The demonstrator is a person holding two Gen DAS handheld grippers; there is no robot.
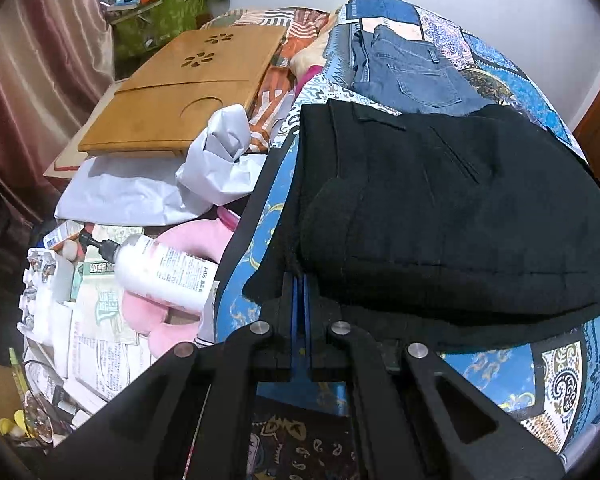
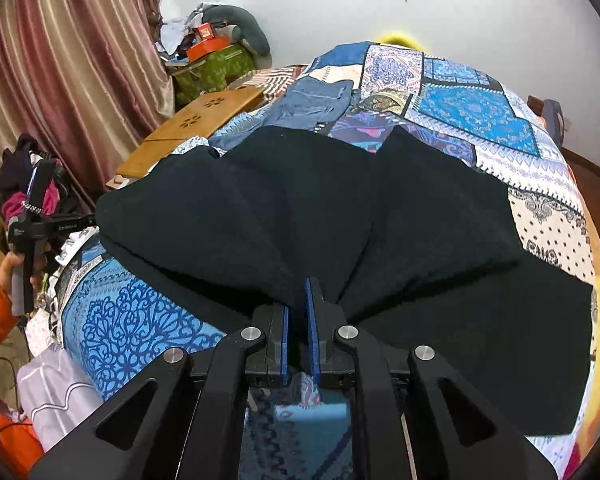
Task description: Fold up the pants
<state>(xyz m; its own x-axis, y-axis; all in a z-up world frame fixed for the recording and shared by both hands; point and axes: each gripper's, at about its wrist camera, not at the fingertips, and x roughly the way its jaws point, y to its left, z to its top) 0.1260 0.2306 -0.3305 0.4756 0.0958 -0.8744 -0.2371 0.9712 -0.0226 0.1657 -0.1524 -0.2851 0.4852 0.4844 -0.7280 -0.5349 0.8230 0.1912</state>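
Note:
Black pants lie folded on the blue patchwork bedspread. In the left wrist view my left gripper is at their near left corner. Its blue pads are pressed together on the edge of the black cloth. The right wrist view shows the same pants spread wide, with creases running into my right gripper. Its pads stand a narrow slit apart with black cloth pinched at the tips. At the far left a hand in an orange sleeve holds the other gripper's handle.
Blue jeans lie folded beyond the black pants. Left of the bedspread are a wooden lap desk, a crumpled white bag, a white pump bottle and a pink cushion. A striped curtain hangs at the left.

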